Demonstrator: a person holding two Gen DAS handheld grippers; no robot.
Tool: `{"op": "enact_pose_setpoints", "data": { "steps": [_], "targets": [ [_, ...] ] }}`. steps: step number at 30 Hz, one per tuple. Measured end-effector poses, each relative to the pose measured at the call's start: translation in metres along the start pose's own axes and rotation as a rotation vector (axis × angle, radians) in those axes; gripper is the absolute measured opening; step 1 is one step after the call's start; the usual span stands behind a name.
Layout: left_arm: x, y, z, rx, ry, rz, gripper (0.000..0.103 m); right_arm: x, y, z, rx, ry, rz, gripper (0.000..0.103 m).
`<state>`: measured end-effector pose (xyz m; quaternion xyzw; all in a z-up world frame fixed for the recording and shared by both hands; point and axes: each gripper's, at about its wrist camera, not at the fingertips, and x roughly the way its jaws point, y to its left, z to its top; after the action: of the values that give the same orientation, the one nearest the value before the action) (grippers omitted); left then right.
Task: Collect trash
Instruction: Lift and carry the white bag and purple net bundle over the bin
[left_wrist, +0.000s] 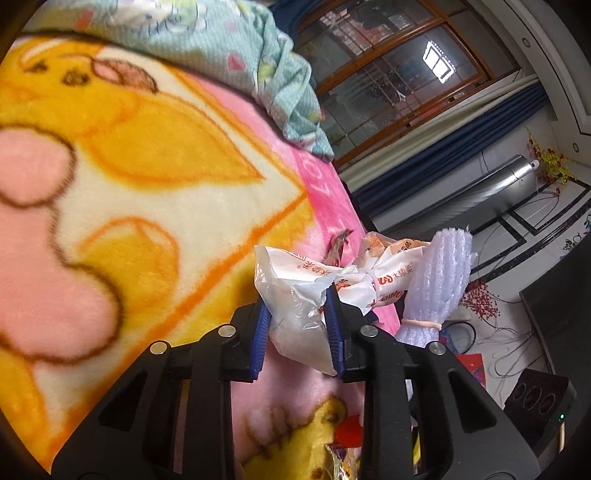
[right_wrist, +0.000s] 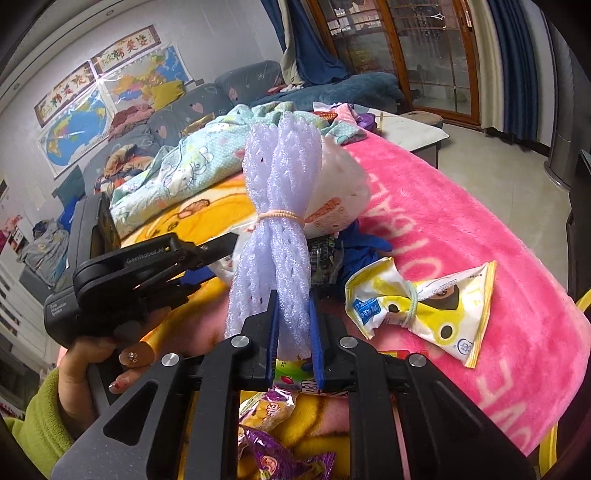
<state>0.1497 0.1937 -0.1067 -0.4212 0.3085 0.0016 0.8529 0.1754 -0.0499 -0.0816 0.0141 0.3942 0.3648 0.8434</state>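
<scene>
My left gripper (left_wrist: 298, 322) is shut on a white plastic bag with orange print (left_wrist: 295, 295), held just above the pink and yellow blanket (left_wrist: 155, 155). My right gripper (right_wrist: 293, 328) is shut on a bundle of white foam netting (right_wrist: 277, 206) tied with a rubber band; the bundle also shows in the left wrist view (left_wrist: 439, 280), right of the bag. In the right wrist view the left gripper (right_wrist: 140, 266) is at the left, and the bag (right_wrist: 340, 192) shows behind the netting. A yellow and white wrapper (right_wrist: 417, 306) lies on the blanket to the right.
Purple and colourful snack wrappers (right_wrist: 273, 435) lie under the right gripper. A dark crumpled wrapper (right_wrist: 325, 254) and blue cloth (right_wrist: 362, 243) lie behind the netting. A teal quilt (right_wrist: 192, 162) is heaped at the back. The bed edge drops to a tiled floor (right_wrist: 498, 173) on the right.
</scene>
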Motion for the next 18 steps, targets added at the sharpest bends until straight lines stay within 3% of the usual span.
{"op": "enact_pose_setpoints", "data": {
  "steps": [9, 18],
  "targets": [
    [-0.040, -0.007, 0.010, 0.066, -0.139, 0.066, 0.020, -0.020, -0.005, 0.001, 0.022, -0.052, 0.005, 0.014],
    [-0.056, -0.036, 0.008, 0.166, -0.185, 0.059, 0.020, -0.043, -0.020, 0.006, 0.046, -0.097, -0.023, 0.014]
  ]
}}
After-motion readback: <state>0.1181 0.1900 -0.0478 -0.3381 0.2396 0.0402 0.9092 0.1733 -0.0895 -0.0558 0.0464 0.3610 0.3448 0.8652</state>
